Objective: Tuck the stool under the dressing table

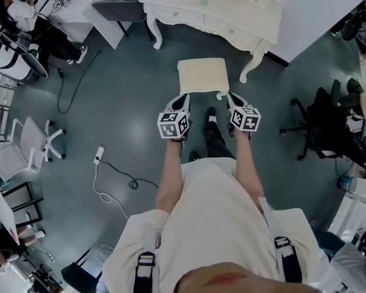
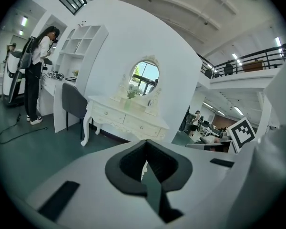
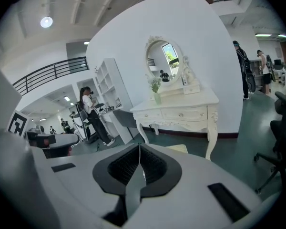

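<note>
Reaching forward and down, my left forearm (image 1: 168, 176) runs out nearly straight. Its left gripper (image 1: 184, 97) meets the near left corner of the stool (image 1: 202, 75), marker cube (image 1: 174, 124) facing up. In the left gripper view the pads (image 2: 133, 163) are clenched, with a pale sliver of the stool's edge between them. The stool stands on the floor (image 1: 128, 121) in front of the dressing table (image 1: 232, 20), out in the open, with bare floor between them. My right forearm (image 1: 247, 170) lies parallel to the left. The right gripper (image 1: 227, 96) is clamped on the stool's near right corner, its jaws pressed together.
</note>
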Tool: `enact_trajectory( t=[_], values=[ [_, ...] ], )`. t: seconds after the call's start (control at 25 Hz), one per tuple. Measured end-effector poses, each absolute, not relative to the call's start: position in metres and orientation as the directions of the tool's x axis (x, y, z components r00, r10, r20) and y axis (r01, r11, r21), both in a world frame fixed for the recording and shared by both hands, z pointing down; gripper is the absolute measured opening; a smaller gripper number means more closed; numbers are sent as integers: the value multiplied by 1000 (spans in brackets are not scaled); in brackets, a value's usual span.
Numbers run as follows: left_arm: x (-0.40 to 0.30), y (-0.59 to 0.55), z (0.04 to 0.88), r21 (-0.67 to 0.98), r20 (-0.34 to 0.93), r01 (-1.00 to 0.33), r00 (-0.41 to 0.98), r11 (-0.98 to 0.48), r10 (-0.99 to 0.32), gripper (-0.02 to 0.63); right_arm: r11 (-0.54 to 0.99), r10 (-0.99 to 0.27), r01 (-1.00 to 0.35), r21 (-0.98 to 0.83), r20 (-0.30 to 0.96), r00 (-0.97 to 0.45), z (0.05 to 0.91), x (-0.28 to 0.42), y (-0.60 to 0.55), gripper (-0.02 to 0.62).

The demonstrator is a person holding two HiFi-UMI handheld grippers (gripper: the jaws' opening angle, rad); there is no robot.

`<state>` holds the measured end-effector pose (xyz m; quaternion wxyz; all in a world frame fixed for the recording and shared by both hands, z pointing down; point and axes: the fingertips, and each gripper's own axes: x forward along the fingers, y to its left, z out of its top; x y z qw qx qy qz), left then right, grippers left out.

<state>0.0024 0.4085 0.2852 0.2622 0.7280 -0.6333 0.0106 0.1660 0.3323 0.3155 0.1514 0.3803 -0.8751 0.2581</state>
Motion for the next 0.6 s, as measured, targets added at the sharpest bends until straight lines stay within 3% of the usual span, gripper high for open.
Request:
enact_trajectory(
  t=[0.36,0.6],
  values=[
    [-11,342,323,303,450,-953,170,-29,-877,15,617,-511,-727,-301,549,-661,351,143,284,44],
    [-35,291,373,175,576,-983,63,48,-815,15,527,-498,-783,-330,627,-599,388,147,226,45]
  ],
)
